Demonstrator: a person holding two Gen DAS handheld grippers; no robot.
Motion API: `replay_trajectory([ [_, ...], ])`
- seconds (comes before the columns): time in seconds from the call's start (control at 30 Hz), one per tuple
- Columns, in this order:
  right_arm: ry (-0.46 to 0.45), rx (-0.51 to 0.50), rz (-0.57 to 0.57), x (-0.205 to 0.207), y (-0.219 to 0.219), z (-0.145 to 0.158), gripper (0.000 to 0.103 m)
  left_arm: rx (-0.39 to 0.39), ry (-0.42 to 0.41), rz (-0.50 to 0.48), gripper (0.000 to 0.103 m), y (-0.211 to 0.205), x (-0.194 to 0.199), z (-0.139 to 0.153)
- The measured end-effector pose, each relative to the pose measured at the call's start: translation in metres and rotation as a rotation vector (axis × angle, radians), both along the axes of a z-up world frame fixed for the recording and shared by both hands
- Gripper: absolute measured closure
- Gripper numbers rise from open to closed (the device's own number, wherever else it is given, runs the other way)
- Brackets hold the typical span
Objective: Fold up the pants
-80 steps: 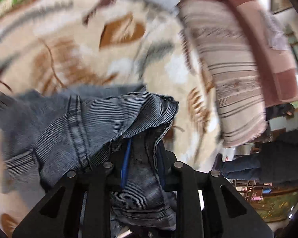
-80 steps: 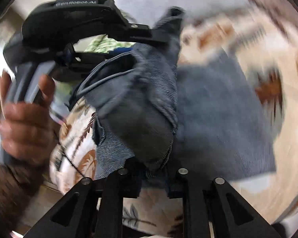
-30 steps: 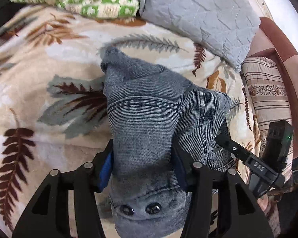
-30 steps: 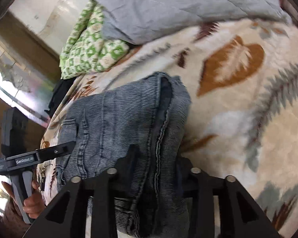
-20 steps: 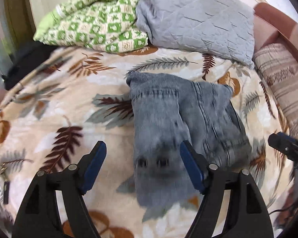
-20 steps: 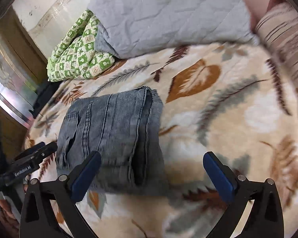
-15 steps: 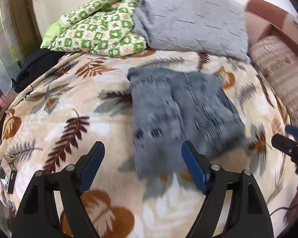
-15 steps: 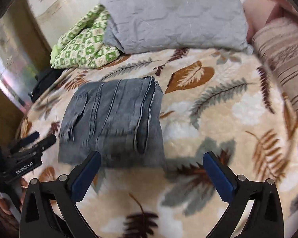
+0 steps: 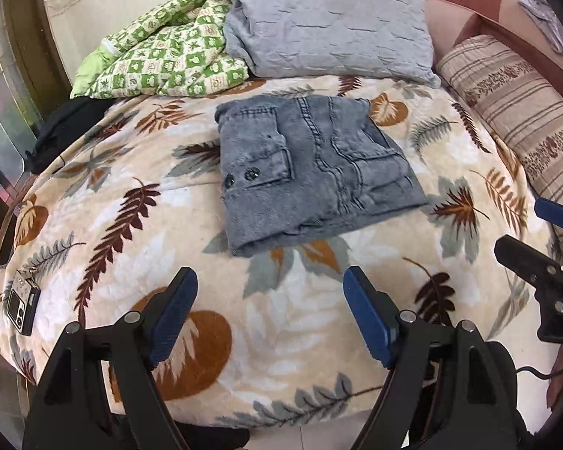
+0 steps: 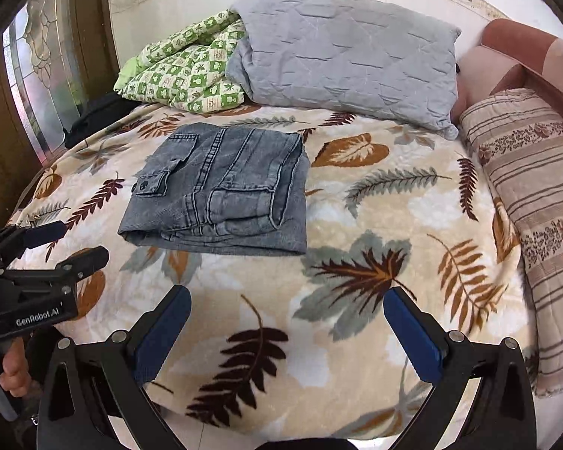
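The grey denim pants [image 9: 311, 172] lie folded into a compact rectangle on the leaf-patterned blanket [image 9: 131, 232], pocket flaps and seams facing up. The same bundle of pants [image 10: 221, 191] shows in the right wrist view, left of centre. My left gripper [image 9: 270, 292] hangs open above the blanket's near edge, well short of the pants, with nothing between its blue pads. My right gripper [image 10: 287, 307] is wide open too, empty, back from the pants. Each gripper appears at the edge of the other's view: the right gripper [image 9: 536, 247], the left gripper [image 10: 52, 243], which a hand holds.
A grey quilted pillow [image 10: 349, 56] and a green checked quilt [image 10: 184, 71] lie at the head of the bed. A striped bolster [image 10: 536, 202] runs along the right side. A phone [image 9: 22, 305] rests at the blanket's left edge. A dark garment [image 9: 63, 127] sits far left.
Both grippers let go of the folded pants, opened wide and drew back and up toward the bed's near edge. The pants stay flat on the blanket.
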State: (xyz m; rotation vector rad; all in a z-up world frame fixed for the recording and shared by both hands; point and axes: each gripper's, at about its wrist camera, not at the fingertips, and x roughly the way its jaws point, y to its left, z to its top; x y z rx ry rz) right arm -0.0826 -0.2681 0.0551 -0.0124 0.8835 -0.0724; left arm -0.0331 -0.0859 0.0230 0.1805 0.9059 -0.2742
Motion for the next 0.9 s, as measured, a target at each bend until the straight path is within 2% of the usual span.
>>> replay_trajectory([
  [0.27,-0.010,0.013,-0.030,-0.008,-0.011,0.002,0.000,-0.038,0.050,-0.018,0.022,-0.005,-0.005,-0.004],
  [0.47,-0.001,0.002,-0.044,-0.006,-0.015,0.000,0.000,-0.093,-0.002,-0.044,0.022,-0.007,-0.011,0.013],
  [0.77,0.005,-0.093,-0.040,-0.002,-0.018,0.001,0.000,-0.001,-0.045,-0.060,0.022,-0.016,-0.016,0.013],
  [0.9,0.002,-0.132,-0.039,-0.002,-0.019,0.002,0.000,0.015,-0.040,-0.063,0.022,-0.017,-0.014,0.009],
])
